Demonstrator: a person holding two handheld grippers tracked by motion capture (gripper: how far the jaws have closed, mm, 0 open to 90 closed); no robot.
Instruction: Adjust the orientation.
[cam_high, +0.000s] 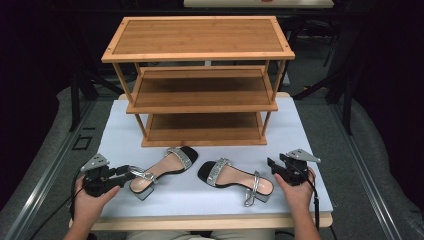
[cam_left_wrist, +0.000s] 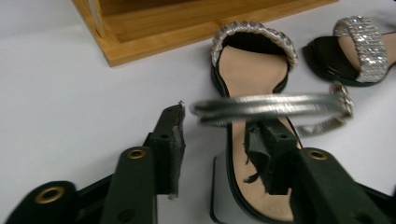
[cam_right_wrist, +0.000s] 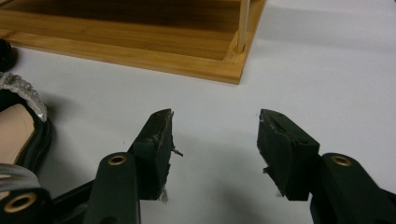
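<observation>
My left gripper (cam_high: 131, 173) sits at the lower left of the high view, at the heel end of the left sandal (cam_high: 162, 170), which lies on the white tabletop (cam_high: 120, 135) just in front of the wooden shoe rack (cam_high: 200, 75). In the left gripper view my left gripper (cam_left_wrist: 219, 140) has its jaws standing apart on either side of the sandal's silver ankle strap (cam_left_wrist: 271, 105), which crosses the middle of the frame just above the jaw tips; the right jaw sits over the tan insole of the left sandal (cam_left_wrist: 252, 70) and the left jaw over bare tabletop, and the pads are not pressing on the strap, so I hold nothing yet. The right sandal (cam_left_wrist: 359, 51) shows in the upper right corner of that view. In the high view the right sandal (cam_high: 235, 180) lies at lower centre, toe toward the other sandal, heel strap toward my right gripper (cam_high: 272, 165), which rests just beside it at the lower right. In the right gripper view my right gripper (cam_right_wrist: 215, 140) is open over bare white surface, with a corner of the shoe rack (cam_right_wrist: 233, 70) above and a sandal's edge at the far left.
</observation>
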